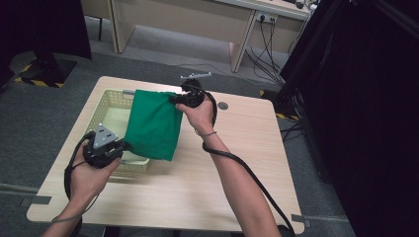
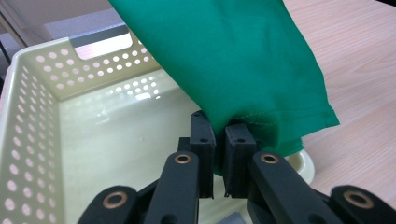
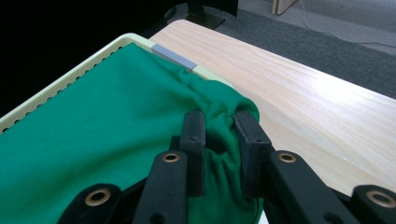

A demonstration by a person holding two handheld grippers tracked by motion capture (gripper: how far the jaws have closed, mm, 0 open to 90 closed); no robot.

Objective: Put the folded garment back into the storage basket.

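Observation:
A green cloth (image 1: 154,124) is stretched between both grippers above the right side of a pale yellow perforated basket (image 1: 109,103). My left gripper (image 1: 122,146) is shut on the cloth's near corner (image 2: 261,126); its jaws pinch the hem over the basket's near rim. My right gripper (image 1: 179,98) is shut on the bunched far corner (image 3: 219,121), by the basket's far rim (image 3: 140,44). In the left gripper view the basket (image 2: 93,135) looks bare inside.
The basket stands at the left of a light wooden table (image 1: 237,148). The table's right half is bare wood, with a small round grommet (image 1: 223,105) near the far edge. Black curtains stand to the right, and desks and cables lie beyond on grey carpet.

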